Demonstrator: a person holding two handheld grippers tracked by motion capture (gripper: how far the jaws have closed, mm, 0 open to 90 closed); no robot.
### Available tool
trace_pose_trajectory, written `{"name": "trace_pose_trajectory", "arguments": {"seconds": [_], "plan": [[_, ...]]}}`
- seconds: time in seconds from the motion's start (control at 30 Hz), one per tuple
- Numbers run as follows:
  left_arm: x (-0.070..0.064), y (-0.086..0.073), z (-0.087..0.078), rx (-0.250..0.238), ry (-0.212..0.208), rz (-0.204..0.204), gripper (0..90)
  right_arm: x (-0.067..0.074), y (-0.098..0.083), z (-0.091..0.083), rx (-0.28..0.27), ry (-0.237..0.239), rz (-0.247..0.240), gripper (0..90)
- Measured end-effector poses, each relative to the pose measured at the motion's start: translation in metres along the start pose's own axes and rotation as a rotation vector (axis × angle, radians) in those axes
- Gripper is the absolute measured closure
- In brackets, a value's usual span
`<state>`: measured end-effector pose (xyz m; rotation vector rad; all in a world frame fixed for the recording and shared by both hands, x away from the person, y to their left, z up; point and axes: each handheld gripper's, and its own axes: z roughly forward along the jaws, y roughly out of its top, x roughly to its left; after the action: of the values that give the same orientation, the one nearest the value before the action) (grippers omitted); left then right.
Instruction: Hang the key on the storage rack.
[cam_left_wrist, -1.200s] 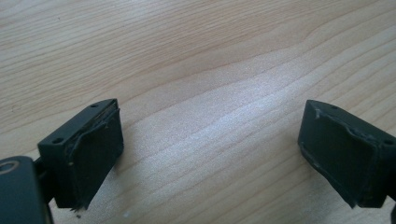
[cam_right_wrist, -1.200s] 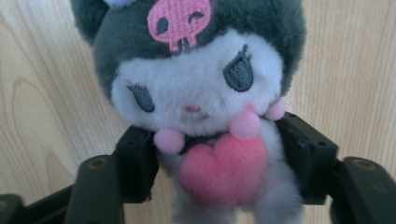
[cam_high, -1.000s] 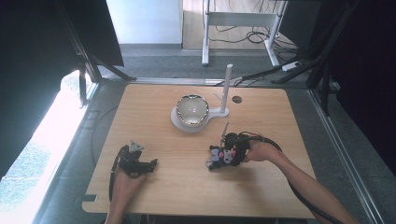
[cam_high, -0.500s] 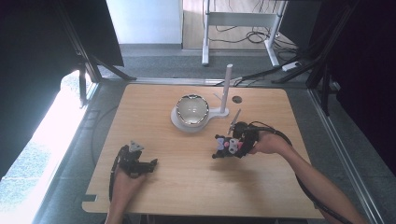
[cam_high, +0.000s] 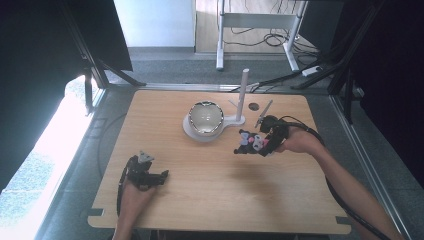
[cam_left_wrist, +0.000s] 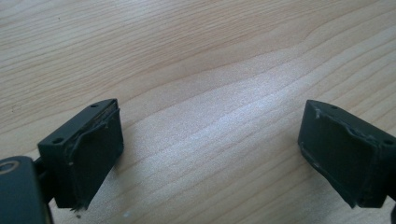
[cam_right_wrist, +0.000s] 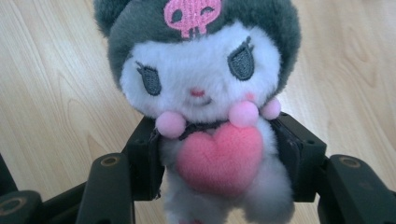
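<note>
A small plush toy (cam_right_wrist: 205, 93) with a dark grey hood, a white face and a pink heart on its chest is squeezed between the jaws of my right gripper (cam_right_wrist: 219, 158). In the high view that gripper (cam_high: 252, 145) holds the plush toy (cam_high: 248, 141) above the table, right of centre, near the bowl. My left gripper (cam_high: 160, 176) rests low at the front left of the table. Its jaws stand wide apart in the left gripper view, with bare wood between its fingertips (cam_left_wrist: 88, 149).
A shiny metal bowl (cam_high: 205, 116) sits on a white base with an upright white post (cam_high: 243, 92) at the back middle of the wooden table (cam_high: 215, 200). A thin stick (cam_high: 263, 114) and a dark round hole (cam_high: 254, 106) lie behind my right hand.
My right gripper has lifted the plush toy and carried it back and to the right, toward the white post. The left gripper has stayed where it was.
</note>
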<state>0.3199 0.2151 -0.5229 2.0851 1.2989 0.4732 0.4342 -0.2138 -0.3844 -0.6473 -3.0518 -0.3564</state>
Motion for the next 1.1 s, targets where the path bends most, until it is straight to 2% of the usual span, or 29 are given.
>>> {"name": "trace_pose_trajectory", "arguments": {"seconds": [0.03, 0.13, 0.43, 0.53, 0.87, 1.1], "plan": [[0.0, 0.0, 0.0, 0.0, 0.0, 0.0, 6.6, -0.005, -0.001, -0.006, -0.01, -0.004, 0.029, 42.0], [0.0, 0.0, 0.0, 0.0, 0.0, 0.0, 6.6, -0.01, -0.003, -0.011, -0.017, -0.007, 0.044, 42.0], [0.0, 0.0, 0.0, -0.002, 0.001, -0.003, 6.6, -0.032, -0.008, -0.039, -0.047, -0.042, 0.131, 42.1], [0.0, 0.0, 0.0, -0.002, 0.001, -0.003, 6.6, -0.036, -0.009, -0.043, -0.054, -0.053, 0.141, 42.2], [0.0, 0.0, 0.0, -0.002, 0.0, -0.003, 6.6, -0.058, -0.01, -0.073, -0.1, -0.094, 0.221, 42.8], [0.0, 0.0, 0.0, 0.001, -0.002, -0.002, 6.6, -0.07, -0.007, -0.088, -0.117, -0.129, 0.245, 42.9]]}}
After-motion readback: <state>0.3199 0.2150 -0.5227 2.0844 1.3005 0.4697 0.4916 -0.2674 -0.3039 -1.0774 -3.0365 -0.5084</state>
